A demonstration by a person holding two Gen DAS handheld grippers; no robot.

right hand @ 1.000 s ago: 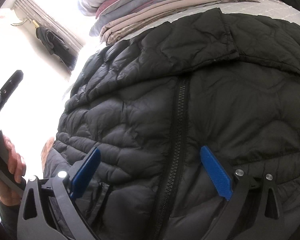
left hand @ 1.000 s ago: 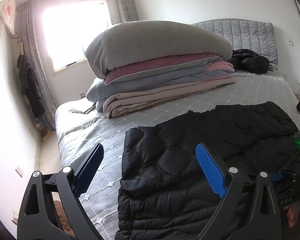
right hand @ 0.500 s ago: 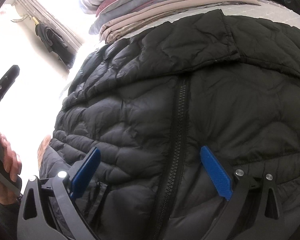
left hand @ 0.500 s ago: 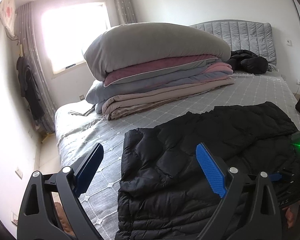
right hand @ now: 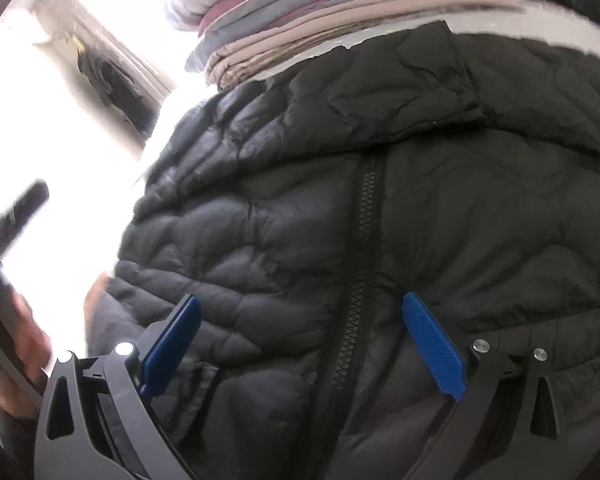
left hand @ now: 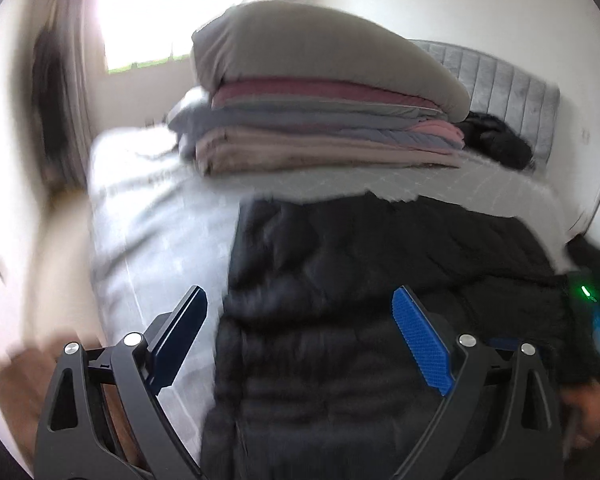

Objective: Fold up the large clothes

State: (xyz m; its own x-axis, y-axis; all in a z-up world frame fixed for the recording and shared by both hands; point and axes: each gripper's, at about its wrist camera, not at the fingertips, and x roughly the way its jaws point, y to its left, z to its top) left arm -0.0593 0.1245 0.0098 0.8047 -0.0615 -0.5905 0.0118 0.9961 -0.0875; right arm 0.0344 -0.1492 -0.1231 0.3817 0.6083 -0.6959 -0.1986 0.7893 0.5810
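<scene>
A black quilted puffer jacket [left hand: 372,280] lies spread on the grey bed [left hand: 148,240], zipper [right hand: 358,264] facing up. My left gripper [left hand: 300,300] is open and empty, over the jacket's left edge, its left finger over the bedsheet. My right gripper [right hand: 300,304] is open and empty, just above the jacket with the zipper between its fingers. The left gripper also shows at the left edge of the right wrist view [right hand: 8,240], held in a hand.
A tall stack of folded quilts and a grey pillow [left hand: 320,112] sits at the back of the bed. A dark garment [left hand: 496,144] lies by the headboard. Dark clothes [right hand: 108,80] hang by the curtain. The wall and floor lie to the left of the bed.
The left gripper has swung forward and down toward the jacket's left edge; its view is blurred. The right gripper has barely moved. Both stay open.
</scene>
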